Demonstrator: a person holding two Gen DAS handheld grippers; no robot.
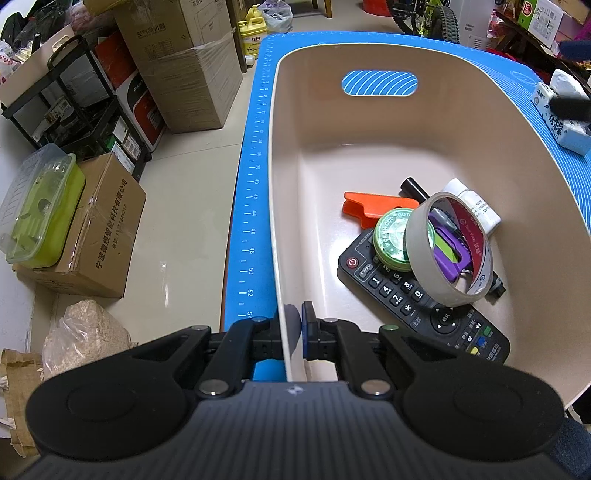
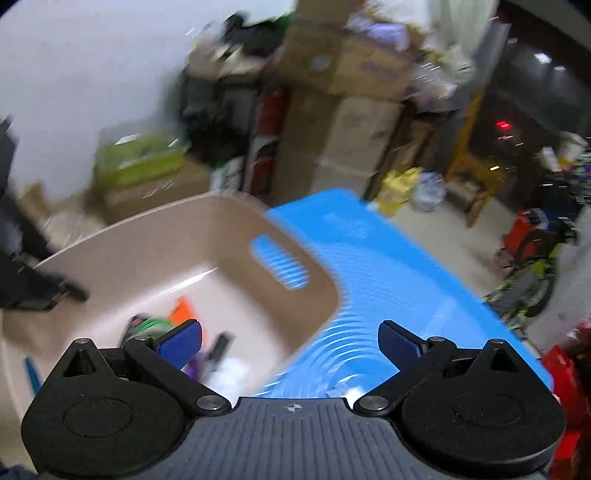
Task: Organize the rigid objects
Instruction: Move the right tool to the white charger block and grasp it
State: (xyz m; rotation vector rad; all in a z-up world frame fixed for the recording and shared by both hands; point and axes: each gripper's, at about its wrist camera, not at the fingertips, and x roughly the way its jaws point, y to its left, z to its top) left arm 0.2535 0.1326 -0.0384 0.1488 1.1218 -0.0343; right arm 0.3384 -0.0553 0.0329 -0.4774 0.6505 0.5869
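Note:
A beige plastic bin (image 1: 280,206) stands on a blue mat (image 1: 249,206). My left gripper (image 1: 293,334) is shut on the bin's near left wall. Inside lie a black remote control (image 1: 402,295), a roll of tape (image 1: 448,251), a green round tin (image 1: 393,240), an orange clip (image 1: 373,208), a white bottle (image 1: 476,206) and a purple item (image 1: 448,251). In the blurred right wrist view my right gripper (image 2: 290,341) is open and empty above the bin's (image 2: 140,251) right rim, over the mat (image 2: 388,273). The left gripper (image 2: 40,291) shows at that view's left edge.
Cardboard boxes (image 1: 184,62), a black shelf rack (image 1: 74,96) and a green lidded container (image 1: 40,210) stand on the floor left of the table. A white and blue tissue pack (image 1: 565,114) lies on the mat at the right. A bicycle (image 1: 436,18) stands beyond the table.

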